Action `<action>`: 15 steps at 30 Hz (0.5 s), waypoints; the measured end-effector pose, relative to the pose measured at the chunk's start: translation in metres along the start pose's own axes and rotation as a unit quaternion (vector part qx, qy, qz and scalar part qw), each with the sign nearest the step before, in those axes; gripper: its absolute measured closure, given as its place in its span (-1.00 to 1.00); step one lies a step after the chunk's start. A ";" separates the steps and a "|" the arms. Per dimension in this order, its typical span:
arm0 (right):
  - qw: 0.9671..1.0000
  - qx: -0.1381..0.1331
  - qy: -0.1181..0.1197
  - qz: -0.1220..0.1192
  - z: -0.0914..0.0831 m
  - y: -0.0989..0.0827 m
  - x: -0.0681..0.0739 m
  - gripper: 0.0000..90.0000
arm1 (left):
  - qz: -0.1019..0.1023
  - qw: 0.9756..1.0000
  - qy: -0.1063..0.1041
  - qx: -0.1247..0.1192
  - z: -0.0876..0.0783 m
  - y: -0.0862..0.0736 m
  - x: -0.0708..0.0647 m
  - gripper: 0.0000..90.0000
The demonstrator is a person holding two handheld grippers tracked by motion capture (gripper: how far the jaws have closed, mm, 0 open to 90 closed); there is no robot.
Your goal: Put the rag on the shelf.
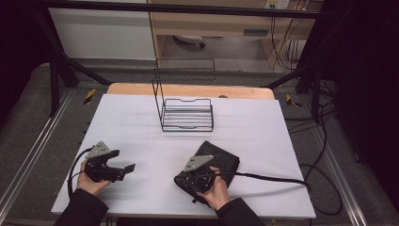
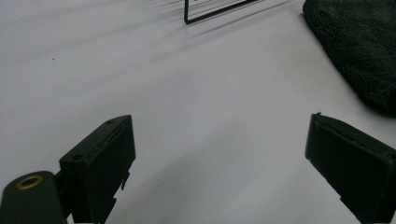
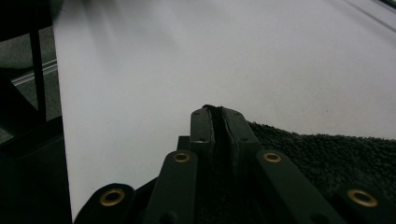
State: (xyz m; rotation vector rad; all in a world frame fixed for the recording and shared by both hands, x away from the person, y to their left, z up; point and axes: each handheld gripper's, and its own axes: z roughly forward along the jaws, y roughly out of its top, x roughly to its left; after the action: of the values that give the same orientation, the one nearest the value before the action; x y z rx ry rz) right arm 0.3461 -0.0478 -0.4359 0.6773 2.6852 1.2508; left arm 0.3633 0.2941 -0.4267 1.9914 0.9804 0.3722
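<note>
Nearest to the high camera, at the front edge of the white table [image 1: 141,122], two hands hold the grippers. Between them and a little to the right lies the black towel [image 1: 221,162], a soft folded cloth flat on the table top. The right gripper [image 1: 188,181] sits on the near left part of this towel. In the right gripper view its two jaws stand pressed together, and a thin edge of the towel [image 3: 327,154] is pinched between the pads, so this gripper is clamped on the cloth. The rest of the towel spreads out to the right of the jaws in that view. A black cable runs from this gripper over the towel toward the right edge of the table.

Left of the towel, well apart from it, is the left gripper [image 1: 127,169]. It rests low over bare table, and its jaws stand wide apart with nothing between them. In the left gripper view the towel [image 2: 359,46] shows at the upper right.

Behind the towel, toward the far side of the table, stands a black wire rack [image 1: 187,115], upright and apart from the cloth.
</note>
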 end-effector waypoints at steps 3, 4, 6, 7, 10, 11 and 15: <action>1.000 0.004 0.013 0.013 0.004 -0.001 -0.002 0.54 | -0.002 1.000 0.001 -0.001 0.000 0.000 -0.001 -0.81; 1.000 0.000 0.013 0.017 0.004 0.000 -0.002 0.47 | -0.003 1.000 0.001 -0.001 -0.001 0.000 -0.001 -0.81; 1.000 -0.008 0.007 0.012 -0.001 0.002 -0.003 0.28 | -0.004 1.000 0.000 -0.002 -0.001 0.001 -0.002 -0.81; 1.000 -0.015 -0.004 0.009 -0.005 0.004 -0.004 0.19 | -0.003 1.000 0.000 -0.001 -0.001 0.001 -0.002 -0.81; 0.999 -0.042 -0.026 0.009 -0.022 0.008 -0.011 -0.01 | -0.004 1.000 -0.002 0.000 0.000 0.002 -0.003 -0.82; 0.998 -0.051 -0.031 0.013 -0.028 0.008 -0.016 -0.02 | -0.006 1.000 -0.004 0.000 0.001 0.002 -0.004 -0.81; 0.995 -0.066 -0.066 0.042 -0.052 0.003 -0.039 -0.26 | -0.005 1.000 -0.004 0.003 0.002 0.005 -0.008 -0.82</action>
State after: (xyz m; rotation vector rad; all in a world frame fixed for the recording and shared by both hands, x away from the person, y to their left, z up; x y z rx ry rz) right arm 0.3677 -0.0997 -0.4032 0.8310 2.4668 1.3378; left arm 0.3619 0.2857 -0.4229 1.9911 0.9865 0.3563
